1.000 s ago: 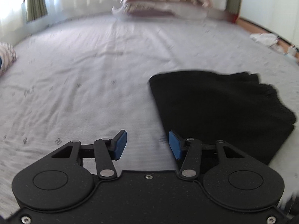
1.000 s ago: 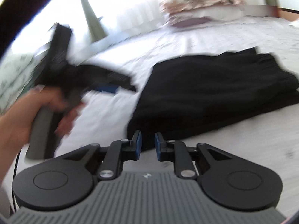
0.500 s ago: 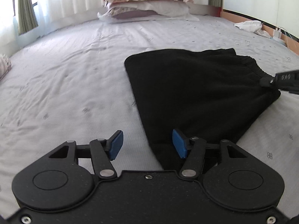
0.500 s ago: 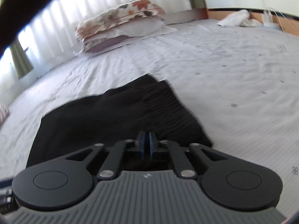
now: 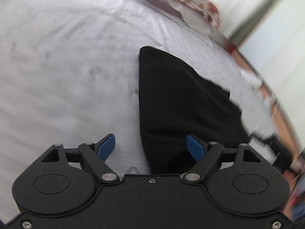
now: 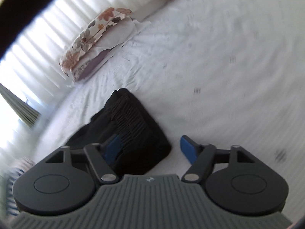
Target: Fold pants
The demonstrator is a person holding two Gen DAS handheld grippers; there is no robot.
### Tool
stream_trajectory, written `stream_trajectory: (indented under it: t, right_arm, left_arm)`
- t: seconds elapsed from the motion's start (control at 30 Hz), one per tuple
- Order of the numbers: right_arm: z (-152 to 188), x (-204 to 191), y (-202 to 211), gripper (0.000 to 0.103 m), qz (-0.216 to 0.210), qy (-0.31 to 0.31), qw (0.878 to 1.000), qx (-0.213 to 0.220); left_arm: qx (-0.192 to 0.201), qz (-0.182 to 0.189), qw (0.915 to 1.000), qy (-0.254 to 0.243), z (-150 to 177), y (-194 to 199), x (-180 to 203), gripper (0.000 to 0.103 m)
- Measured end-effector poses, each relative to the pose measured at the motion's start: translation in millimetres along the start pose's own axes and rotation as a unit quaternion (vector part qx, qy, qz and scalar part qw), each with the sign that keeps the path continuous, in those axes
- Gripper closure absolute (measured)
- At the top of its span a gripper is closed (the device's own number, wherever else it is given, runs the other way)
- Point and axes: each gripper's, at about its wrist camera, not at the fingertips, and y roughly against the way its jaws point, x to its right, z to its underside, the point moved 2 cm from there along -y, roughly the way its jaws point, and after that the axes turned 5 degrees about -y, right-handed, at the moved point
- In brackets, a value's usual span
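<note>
White bed — black pants folded, both grippers spread wide.

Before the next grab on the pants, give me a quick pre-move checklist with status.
1. Left gripper open: ok, jaws wide, nothing between them.
2. Right gripper open: ok, jaws wide, nothing between them.
3. Pants lying on the bed: ok, black, folded into a compact shape.
4. Left gripper lined up on a pants edge: ok, the near edge runs between its fingers.
5. Right gripper lined up on the waistband: ok, the near corner sits between its fingers.
6. Pants flat and layers aligned: cannot tell, both views are motion-blurred.
</note>
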Motion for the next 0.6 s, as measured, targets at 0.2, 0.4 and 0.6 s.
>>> stream_trajectory:
  t: [0.2,0.4,0.6]
  right_arm:
    - [5.3,-11.4,-19.6,0.008,-0.009,0.009,1.0,0.003]
    - [13.2,-28.0,-39.1,0.009,0.0,0.037,0.999,-0.001]
    - [13.5,-29.6,-42.0,0.009,-0.005,0.037,0.999,-0.004]
  left_arm:
    - [0.031,0.028,0.9943,0.099,3.4,-11.3,-11.8,0.014]
    - [0.02,-0.048,0.9986,0.007,-0.4,-34.6,23.1,0.013]
    - [0.012,-0.117,0.9918,-0.051,5.8,-45.2,52.0,0.012]
